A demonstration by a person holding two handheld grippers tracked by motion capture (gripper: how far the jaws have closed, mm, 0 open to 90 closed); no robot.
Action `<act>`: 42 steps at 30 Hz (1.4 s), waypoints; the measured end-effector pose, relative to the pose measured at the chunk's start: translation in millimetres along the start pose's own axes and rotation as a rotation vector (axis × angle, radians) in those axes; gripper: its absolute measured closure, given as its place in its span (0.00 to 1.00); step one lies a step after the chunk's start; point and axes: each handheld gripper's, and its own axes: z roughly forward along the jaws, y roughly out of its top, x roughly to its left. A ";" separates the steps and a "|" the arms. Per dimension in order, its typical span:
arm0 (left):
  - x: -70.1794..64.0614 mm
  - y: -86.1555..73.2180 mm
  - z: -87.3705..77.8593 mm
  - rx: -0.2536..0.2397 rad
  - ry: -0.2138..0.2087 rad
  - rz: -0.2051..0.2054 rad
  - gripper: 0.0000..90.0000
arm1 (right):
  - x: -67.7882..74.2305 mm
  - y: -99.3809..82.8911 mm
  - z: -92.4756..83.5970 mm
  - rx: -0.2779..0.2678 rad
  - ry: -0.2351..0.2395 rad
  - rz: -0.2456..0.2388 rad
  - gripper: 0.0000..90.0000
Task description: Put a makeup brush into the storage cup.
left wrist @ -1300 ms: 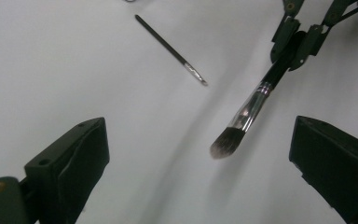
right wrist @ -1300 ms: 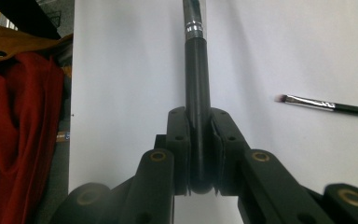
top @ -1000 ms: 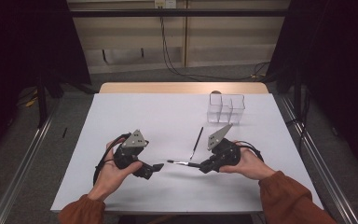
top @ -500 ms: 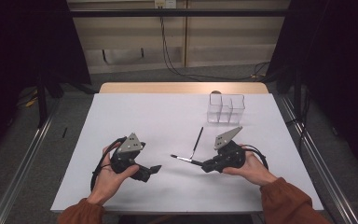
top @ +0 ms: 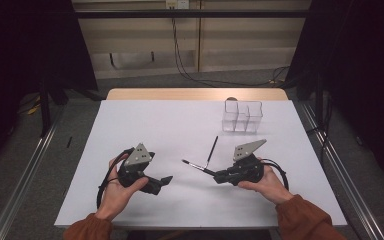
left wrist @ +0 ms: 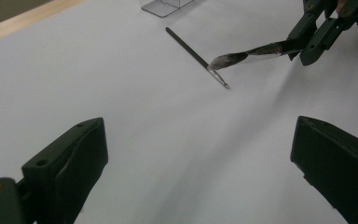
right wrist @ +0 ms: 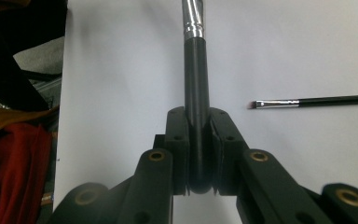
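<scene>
Right gripper (top: 219, 176) is clamped on the black handle of a makeup brush (top: 196, 167); in the right gripper view the handle (right wrist: 196, 116) sits squarely between the two pads, silver ferrule and the rest of the brush running straight out ahead of the jaws. From the high view the held brush points left and slightly away from the person, toward the table's middle, its tip just clear of the white table (top: 170, 125); whether the bristles touch the surface cannot be told. In the left gripper view the bristle end (left wrist: 228, 59) looks dark and fluffy, passing close over the tip of a second, thinner brush (left wrist: 193, 53). That thin brush (top: 212, 151) lies flat on the table, free of both grippers, just beyond the right gripper, and angled toward the clear organiser (top: 242, 116) at the far right of the table. The right gripper view shows its small angled tip and slim ferrule (right wrist: 279, 103) lying crosswise to the held handle. The organiser is a transparent box with upright compartments; contents cannot be made out. Left gripper (top: 165, 181) is held low over the near-left part of the table, jaws spread wide with only bare table between them, pointing toward the right gripper. Both hands wear rust-coloured sleeves (top: 305, 220).
</scene>
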 end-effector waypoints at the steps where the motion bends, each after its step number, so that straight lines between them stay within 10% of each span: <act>1: -0.1 -0.7 0.6 -0.007 -0.002 -0.003 0.04 | 0.1 -0.4 0.4 -0.003 0.000 -0.001 0.89; 24: -2.4 -1.2 1.7 -0.053 0.013 -0.018 0.05 | 5.7 -2.5 -0.9 -0.254 -0.008 -0.045 0.89; 42: -13.8 1.2 15.0 -0.196 -0.016 -0.021 0.09 | 9.2 0.4 -1.8 -0.313 -0.008 -0.062 0.89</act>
